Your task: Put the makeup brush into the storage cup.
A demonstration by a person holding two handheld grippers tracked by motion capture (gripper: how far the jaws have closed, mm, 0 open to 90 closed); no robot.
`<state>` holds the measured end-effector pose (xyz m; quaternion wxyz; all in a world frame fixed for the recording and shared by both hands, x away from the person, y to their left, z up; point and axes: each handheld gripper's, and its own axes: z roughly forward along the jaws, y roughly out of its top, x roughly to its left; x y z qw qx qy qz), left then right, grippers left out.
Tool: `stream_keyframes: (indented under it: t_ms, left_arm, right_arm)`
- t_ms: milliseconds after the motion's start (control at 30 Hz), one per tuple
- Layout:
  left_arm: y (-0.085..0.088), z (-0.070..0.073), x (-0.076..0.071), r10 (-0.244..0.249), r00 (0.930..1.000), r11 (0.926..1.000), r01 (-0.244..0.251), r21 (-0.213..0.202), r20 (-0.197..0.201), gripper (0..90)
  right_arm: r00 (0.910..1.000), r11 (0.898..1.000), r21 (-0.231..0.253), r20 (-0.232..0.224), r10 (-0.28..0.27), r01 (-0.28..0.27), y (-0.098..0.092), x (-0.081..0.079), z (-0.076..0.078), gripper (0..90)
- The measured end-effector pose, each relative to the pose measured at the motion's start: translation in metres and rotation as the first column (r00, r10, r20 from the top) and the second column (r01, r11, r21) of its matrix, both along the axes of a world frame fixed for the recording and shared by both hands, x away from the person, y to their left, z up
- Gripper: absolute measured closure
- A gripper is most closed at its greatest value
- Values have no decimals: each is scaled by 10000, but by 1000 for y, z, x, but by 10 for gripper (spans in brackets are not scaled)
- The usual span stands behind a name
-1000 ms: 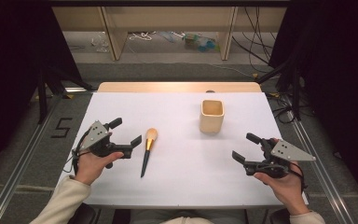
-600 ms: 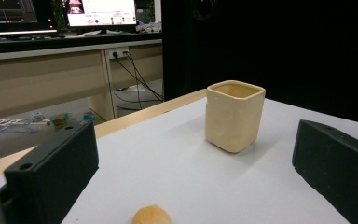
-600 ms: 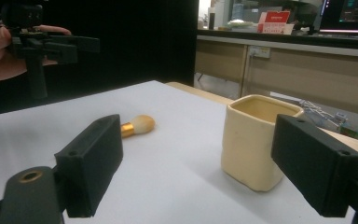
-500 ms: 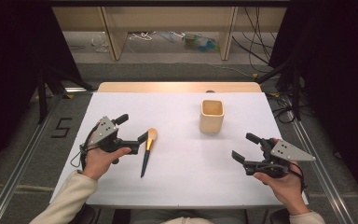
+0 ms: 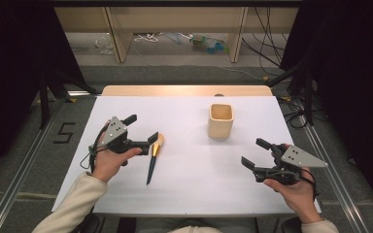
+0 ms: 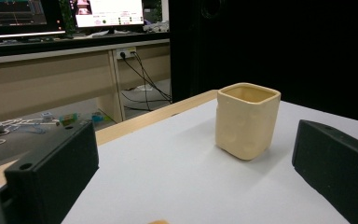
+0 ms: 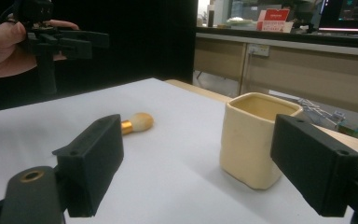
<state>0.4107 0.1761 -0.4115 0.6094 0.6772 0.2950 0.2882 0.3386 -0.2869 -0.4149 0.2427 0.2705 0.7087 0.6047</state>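
Note:
A brush (image 5: 151, 159) with a black handle, gold ferrule and tan bristles lies on the white table (image 5: 184, 194), left of centre. My left gripper (image 5: 142, 127) hovers open just above its bristle end, with nothing between the jaws. The right gripper view shows that gripper (image 7: 70, 39) held well above the brush (image 7: 137, 122). A cream square cup (image 5: 221, 120) stands upright at the back right, empty as far as I can see. My right gripper (image 5: 253, 152) rests open near the front right, pointing at the cup (image 7: 256, 140). The cup (image 6: 247, 119) stands ahead between the left gripper's jaws.
The table's far edge is a bare wooden strip (image 5: 184, 90). Beyond it, cables and small items (image 5: 209, 43) lie on the floor under desks. Dark curtains flank both sides. A floor mark "5" (image 5: 64, 132) sits at the left.
My left gripper has moved right, from beside the brush to over its bristle end. The right gripper, brush and cup have stayed put.

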Motion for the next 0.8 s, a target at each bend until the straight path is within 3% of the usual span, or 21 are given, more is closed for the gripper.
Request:
stream_keyframes:
  t_ms: [33,300,367,667,733,767,800]
  left_arm:
    - [0,0,1,39,10000,10000,-39,18,31,0]
    - [-2,2,7,292,9995,9994,-294,203,105,9]
    - [-3,2,8,368,9993,9992,-369,129,89,9]
    - [-8,3,10,389,9992,9989,-389,275,16,16]
    - [-12,6,13,369,9992,9987,-373,347,129,19]
    - [-13,7,13,368,9993,9987,-372,352,116,20]
    - [-14,8,15,356,9992,9988,-361,334,162,20]
  right_arm:
    - [9995,10000,-13,-320,57,-57,0,-2,1,181]
    - [9993,9999,-84,-360,63,-66,-1,-2,1,181]
    - [10000,9999,150,63,-26,25,0,0,0,182]
    - [10000,9999,141,42,22,-23,-1,1,-1,184]
    - [9992,10000,37,-389,61,-60,-2,-1,0,186]
    - [10000,9998,177,30,-38,37,-1,1,-1,186]
    - [10000,9998,194,-36,11,-10,-2,1,-1,186]
